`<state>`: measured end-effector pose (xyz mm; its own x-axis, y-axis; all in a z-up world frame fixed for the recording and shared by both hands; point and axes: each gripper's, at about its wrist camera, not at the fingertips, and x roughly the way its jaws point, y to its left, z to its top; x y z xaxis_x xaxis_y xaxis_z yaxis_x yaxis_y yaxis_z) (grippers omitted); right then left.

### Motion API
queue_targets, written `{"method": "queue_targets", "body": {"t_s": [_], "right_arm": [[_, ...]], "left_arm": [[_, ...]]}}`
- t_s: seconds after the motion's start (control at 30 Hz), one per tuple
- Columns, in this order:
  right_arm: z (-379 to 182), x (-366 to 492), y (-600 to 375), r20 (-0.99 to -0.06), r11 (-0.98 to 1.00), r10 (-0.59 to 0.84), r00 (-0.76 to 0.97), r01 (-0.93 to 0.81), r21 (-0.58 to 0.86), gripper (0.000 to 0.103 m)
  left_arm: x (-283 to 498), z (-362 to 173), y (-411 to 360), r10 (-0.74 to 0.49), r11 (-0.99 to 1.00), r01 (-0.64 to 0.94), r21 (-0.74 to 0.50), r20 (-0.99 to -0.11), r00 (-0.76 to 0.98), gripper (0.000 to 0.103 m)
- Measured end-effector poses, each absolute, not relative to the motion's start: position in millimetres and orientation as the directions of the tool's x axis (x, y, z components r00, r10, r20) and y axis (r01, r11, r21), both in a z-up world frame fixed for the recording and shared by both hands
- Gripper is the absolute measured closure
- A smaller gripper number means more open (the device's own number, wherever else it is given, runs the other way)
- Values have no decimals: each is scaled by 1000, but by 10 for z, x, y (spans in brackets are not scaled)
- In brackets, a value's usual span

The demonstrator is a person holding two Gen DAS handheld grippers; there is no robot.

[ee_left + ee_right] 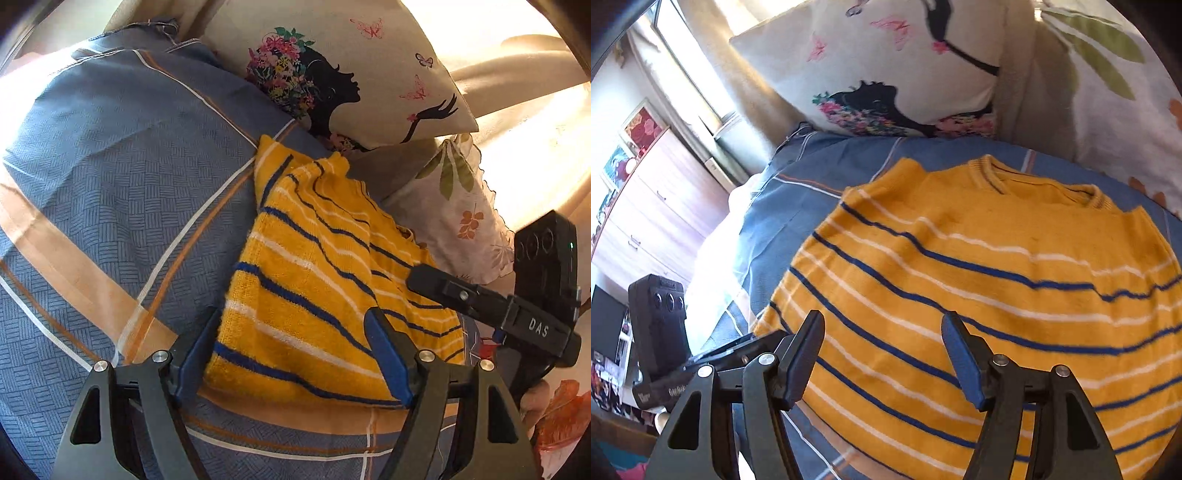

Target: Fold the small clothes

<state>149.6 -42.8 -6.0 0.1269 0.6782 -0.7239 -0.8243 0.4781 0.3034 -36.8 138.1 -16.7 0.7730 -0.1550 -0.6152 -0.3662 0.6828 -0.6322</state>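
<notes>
A small yellow knit sweater (314, 273) with blue and white stripes lies flat on a blue patterned bedsheet (110, 184). My left gripper (295, 328) is open, its blue-padded fingers straddling the sweater's near hem, holding nothing. My right gripper shows in the left wrist view (436, 282) at the sweater's right edge. In the right wrist view the sweater (1015, 266) fills the frame, collar at the far end. My right gripper (882, 332) is open just above the lower part of the sweater, holding nothing. The left gripper's body (713, 365) shows at lower left.
A cream pillow with a black silhouette and flowers (351, 74) and a white leaf-print pillow (458, 206) stand behind the sweater. A wooden dresser (653, 206) and a window are left of the bed in the right wrist view.
</notes>
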Motion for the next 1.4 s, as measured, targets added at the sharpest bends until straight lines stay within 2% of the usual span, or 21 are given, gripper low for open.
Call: {"method": "queue_targets", "body": {"t_s": [0.07, 0.1, 0.13, 0.17, 0.2, 0.27, 0.37, 0.5, 0.6, 0.63, 0.7, 0.73, 0.77, 0.87, 1.0, 1.13, 1.4], "right_arm": [[-72, 1470, -124, -747, 450, 660, 85, -841, 301, 33], [-84, 1453, 31, -761, 439, 645, 68, -848, 296, 33], [-96, 1445, 165, -776, 433, 628, 58, -855, 287, 32], [-115, 1434, 311, -795, 429, 604, 48, -861, 274, 31], [-139, 1425, 455, -816, 425, 577, 39, -868, 259, 31], [-189, 1413, 701, -850, 438, 525, 45, -870, 224, 30], [-260, 1392, 974, -891, 460, 448, 72, -873, 161, 23], [-308, 1284, 1237, -923, 460, 359, 137, -887, 47, 21], [-378, 1190, 1349, -940, 429, 284, 190, -902, -53, 23], [-393, 1157, 1362, -940, 416, 267, 213, -905, -87, 26], [-404, 1093, 1343, -923, 398, 231, 307, -896, -198, 60], [-396, 1073, 1305, -913, 390, 229, 338, -891, -232, 66], [-365, 1072, 1241, -910, 390, 249, 331, -895, -219, 80], [-167, 1201, 920, -894, 433, 343, 288, -893, -122, 86], [125, 1615, 184, -837, 522, 491, 242, -851, 60, 87], [291, 2108, -765, -771, 622, 574, 275, -759, 193, 87], [-106, 2626, -2376, -730, 760, 593, 339, -534, 370, 87]], "left_arm": [[-388, -184, 1419, -163, 650, -361, -669, -586, 794, 28], [-389, -197, 1442, -168, 632, -366, -683, -582, 795, 44], [-365, -215, 1471, -184, 619, -372, -691, -589, 787, 71], [-345, -251, 1487, -210, 602, -374, -705, -592, 778, 81], [-340, -277, 1498, -225, 585, -371, -722, -583, 780, 83], [-375, -276, 1484, -216, 578, -368, -729, -571, 792, 83], [-408, -242, 1448, -211, 574, -354, -738, -551, 807, 84], [-420, -186, 1385, -207, 583, -339, -738, -539, 816, 84], [-416, -134, 1321, -200, 594, -336, -731, -539, 819, 84], [-418, -111, 1293, -196, 601, -336, -725, -541, 818, 84], [-426, -55, 1239, -190, 616, -333, -714, -545, 817, 84], [-441, -18, 1213, -192, 622, -328, -711, -545, 816, 84], [-467, 31, 1182, -197, 629, -317, -710, -540, 818, 84], [-609, 232, 1081, -218, 652, -261, -712, -506, 834, 84], [-742, 512, 960, -214, 691, -209, -692, -472, 855, 83], [-634, 574, 822, -234, 723, -188, -665, -492, 839, 79], [-266, 369, 373, -324, 751, -166, -639, -575, 751, 79]]}}
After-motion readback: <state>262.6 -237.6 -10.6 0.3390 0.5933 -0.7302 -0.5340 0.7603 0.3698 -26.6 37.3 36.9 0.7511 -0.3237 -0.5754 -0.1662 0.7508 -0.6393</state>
